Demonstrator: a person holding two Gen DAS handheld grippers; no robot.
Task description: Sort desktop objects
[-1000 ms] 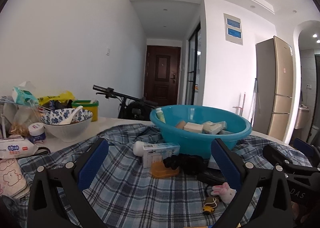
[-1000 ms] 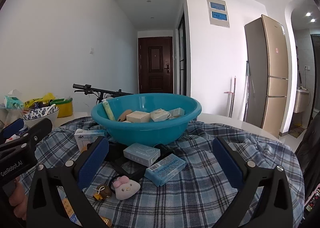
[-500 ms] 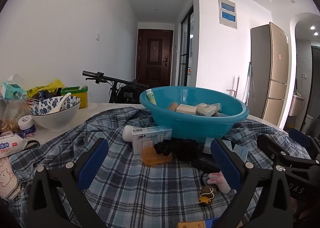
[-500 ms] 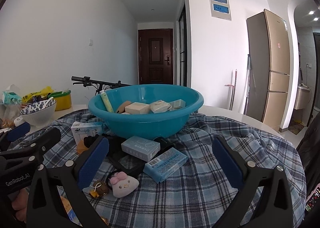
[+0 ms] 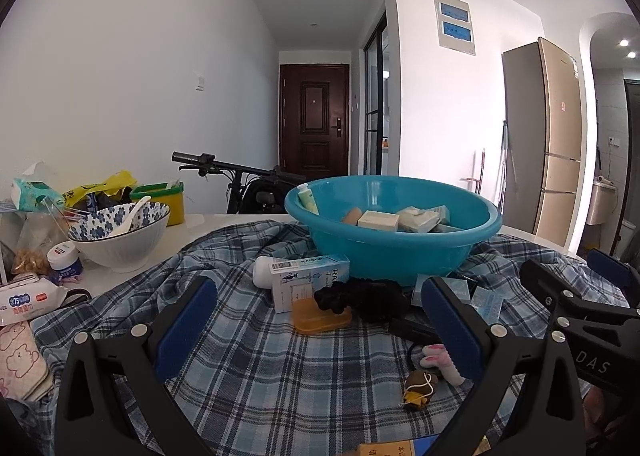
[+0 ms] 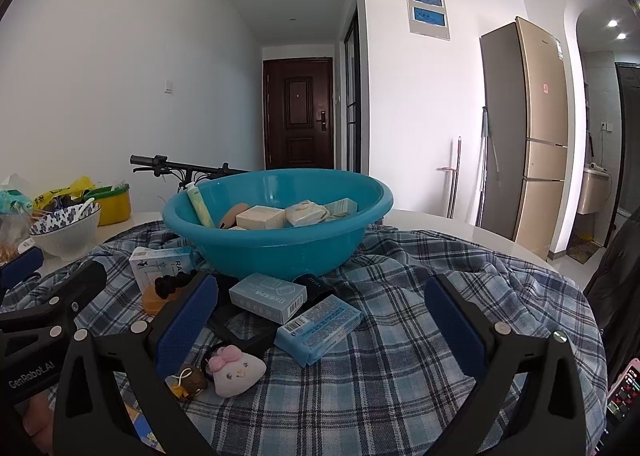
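Sorting under way, judging by the blue basin [image 5: 394, 252] already holding several boxes and a tube. Left gripper [image 5: 318, 316] hovering with jaws spread wide, pinching nothing, facing the white carton [image 5: 308, 282] and orange soap dish [image 5: 318, 316] on the plaid cloth [image 5: 248, 368]. Right gripper [image 6: 320, 322] likewise spread and empty — blue packet [image 6: 320, 326] and light-blue box [image 6: 268, 296] lying just ahead. Next move probably: lower, straddle one item, close, lift into basin.
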